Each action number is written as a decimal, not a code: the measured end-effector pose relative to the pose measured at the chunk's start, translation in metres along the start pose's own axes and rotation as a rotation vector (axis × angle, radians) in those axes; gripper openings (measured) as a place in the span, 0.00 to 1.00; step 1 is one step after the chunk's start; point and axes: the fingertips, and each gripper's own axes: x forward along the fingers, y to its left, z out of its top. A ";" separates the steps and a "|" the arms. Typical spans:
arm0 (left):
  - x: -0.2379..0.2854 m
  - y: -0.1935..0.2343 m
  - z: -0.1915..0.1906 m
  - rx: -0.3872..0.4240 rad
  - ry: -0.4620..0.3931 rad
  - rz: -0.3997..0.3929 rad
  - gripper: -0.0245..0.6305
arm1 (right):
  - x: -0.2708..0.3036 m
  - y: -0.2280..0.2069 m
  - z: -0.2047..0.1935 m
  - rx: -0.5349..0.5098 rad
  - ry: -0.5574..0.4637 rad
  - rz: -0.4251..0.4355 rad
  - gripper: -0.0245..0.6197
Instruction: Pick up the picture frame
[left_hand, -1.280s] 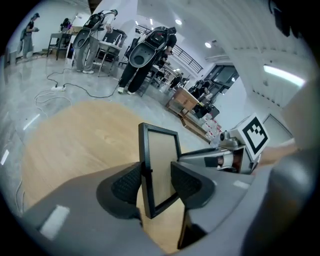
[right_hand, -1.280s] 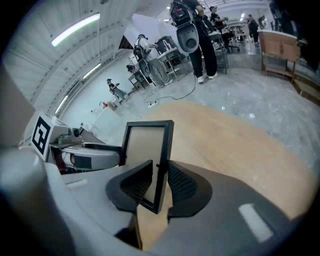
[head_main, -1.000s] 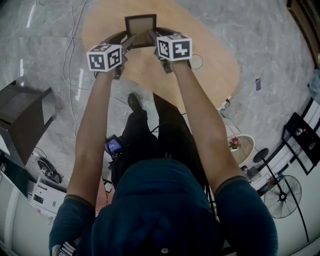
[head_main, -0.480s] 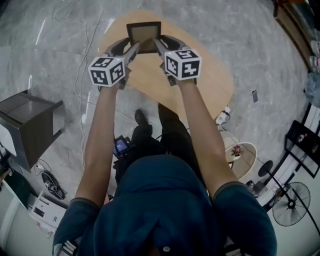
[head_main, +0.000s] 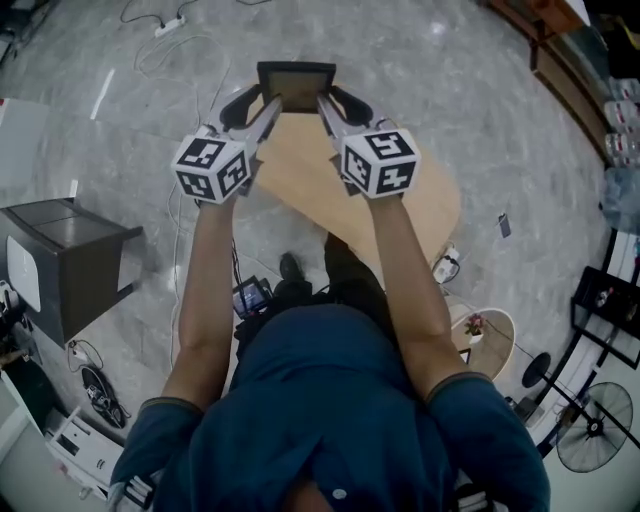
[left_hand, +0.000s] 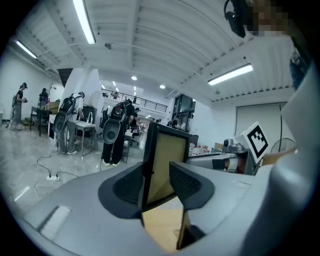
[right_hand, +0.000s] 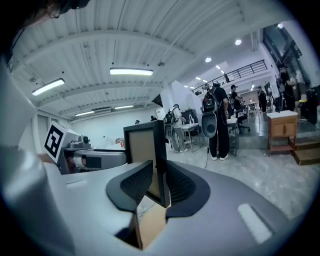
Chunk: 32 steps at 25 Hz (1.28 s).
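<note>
Above the far end of the oval wooden worktop (head_main: 400, 200), the picture frame (head_main: 296, 85) is held upright and clear of the surface, with its pale panel turned towards the person. It is carried between the two tools, one at each side edge. The frame's left edge is taken by the left hand-held gripper (left_hand: 156, 169), whose jaws are closing; the dark border is seen between them, with the pads set against its back and front. The right edge is clamped by the right hand-held gripper (right_hand: 159, 170), and there the ribbed pads are pressed tightly on both faces of the border. Both tools are pointed away from the person, roughly level, and are held at arm's length. The left marker cube (head_main: 212, 167) and the right marker cube (head_main: 380, 160) are seen on the near side of the frame. Grey marbled floor (head_main: 480, 90) is visible around the worktop. A dark cabinet (head_main: 70, 260) is placed at the left, and a floor fan (head_main: 593, 440) at the near right.
</note>
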 end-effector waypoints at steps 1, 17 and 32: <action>-0.005 -0.002 0.012 0.017 -0.021 -0.002 0.27 | -0.004 0.005 0.012 -0.014 -0.023 0.000 0.16; -0.092 -0.047 0.143 0.249 -0.286 -0.043 0.22 | -0.076 0.085 0.150 -0.276 -0.279 -0.002 0.15; -0.126 -0.056 0.170 0.316 -0.357 -0.046 0.22 | -0.092 0.118 0.169 -0.367 -0.298 -0.001 0.15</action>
